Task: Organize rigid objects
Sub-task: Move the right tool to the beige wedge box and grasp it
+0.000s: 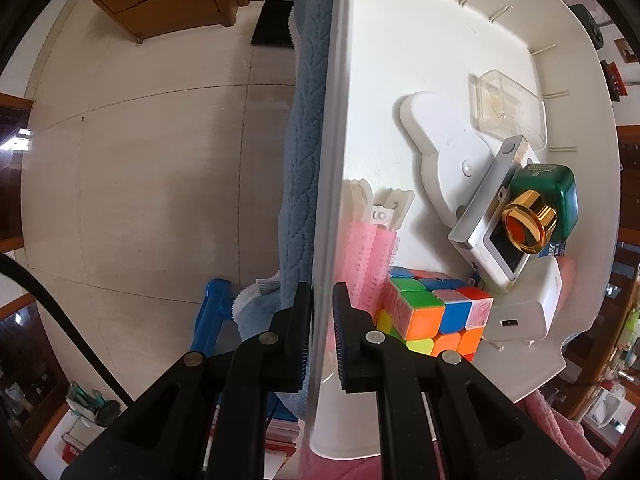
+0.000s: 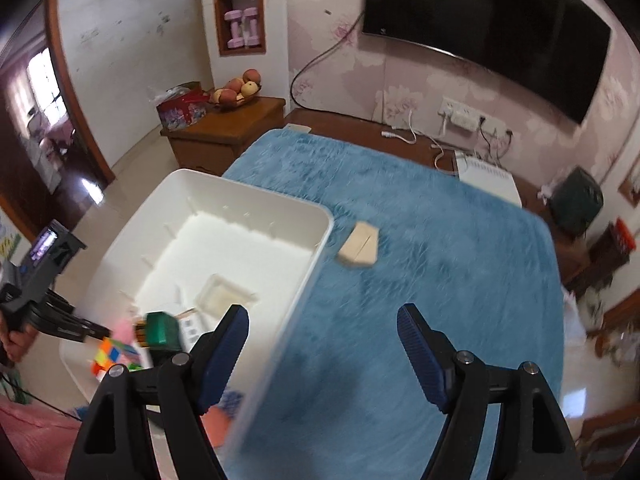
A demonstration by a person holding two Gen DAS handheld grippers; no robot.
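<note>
A white plastic bin [image 1: 400, 40] rests on a blue fluffy blanket [image 2: 440, 240]. In the left wrist view my left gripper [image 1: 322, 292] is shut on the bin's side wall, one finger on each face. Inside the bin lie a colourful puzzle cube [image 1: 436, 312], pink hair rollers [image 1: 372, 256], a white charger [image 1: 528, 304], a green bottle with a gold cap [image 1: 548, 196], a silver device [image 1: 492, 216], a flat white piece [image 1: 436, 140] and a clear case [image 1: 504, 108]. A pale wooden block [image 2: 360, 246] lies on the blanket beside the bin [image 2: 256, 192]. My right gripper [image 2: 322, 316] hangs open above the blanket, with nothing between its fingers.
A wooden cabinet [image 2: 228, 132] with fruit stands beyond the blanket's far left corner. A television [image 2: 480, 12] hangs on the far wall above sockets and cables. A white box [image 2: 490, 178] sits past the blanket's far edge. Pale tiled floor [image 1: 140, 160] lies left of the bin.
</note>
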